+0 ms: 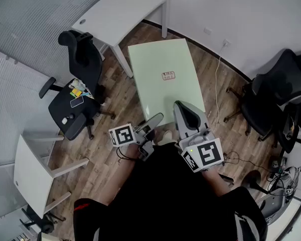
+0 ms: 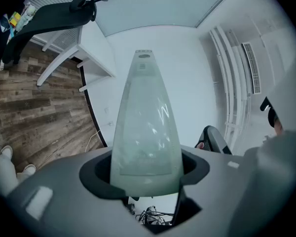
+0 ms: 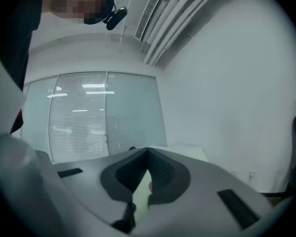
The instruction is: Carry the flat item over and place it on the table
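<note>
Two grippers hold a pale green panel (image 1: 160,59) by its near edge, one at each corner, so the wide sheet likely stays level and doesn't twist. Panel hangs above wood floor (image 1: 105,144), touching no furniture. L gripper (image 1: 149,124) is clamped on the panel; in its own view the sheet runs straight out between the jaws. R gripper (image 1: 186,112) has jaws pinched nearly together on the thin edge, w/ a pale sliver showing between the pads. White table (image 1: 125,11) stands beyond the panel's far-left end, top bare. Office chair (image 1: 78,84) w/ small items on its seat sits left. Panel not yet on the table; probably mid-carry.
</note>
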A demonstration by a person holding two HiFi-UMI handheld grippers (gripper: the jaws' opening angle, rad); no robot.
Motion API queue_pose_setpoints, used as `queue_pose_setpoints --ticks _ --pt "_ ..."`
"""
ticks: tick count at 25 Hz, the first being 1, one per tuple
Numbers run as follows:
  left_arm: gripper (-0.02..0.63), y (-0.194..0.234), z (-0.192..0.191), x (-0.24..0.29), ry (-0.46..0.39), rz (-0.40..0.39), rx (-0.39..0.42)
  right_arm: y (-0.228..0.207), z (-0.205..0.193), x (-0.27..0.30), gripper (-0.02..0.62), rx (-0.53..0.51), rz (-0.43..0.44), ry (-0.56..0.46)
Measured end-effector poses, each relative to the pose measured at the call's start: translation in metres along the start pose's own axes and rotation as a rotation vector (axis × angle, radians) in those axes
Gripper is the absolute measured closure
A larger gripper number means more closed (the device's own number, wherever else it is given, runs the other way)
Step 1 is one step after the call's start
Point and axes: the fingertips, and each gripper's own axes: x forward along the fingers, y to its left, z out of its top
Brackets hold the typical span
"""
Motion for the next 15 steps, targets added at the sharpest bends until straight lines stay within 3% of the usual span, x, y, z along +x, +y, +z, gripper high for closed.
queue_pose_setpoints --ticks 10,15 --pt "0.325 -0.001 -0.011 0.000 0.006 -0.007 -0.078 -0.003 -0.009 -0.012 0.595 0.024 -0.044 0.025" --pt "0.325 -0.002 -0.016 0.014 0.020 0.004 -0.013 -0.015 -0.008 -0.020 0.595 0.022 -0.040 0.025"
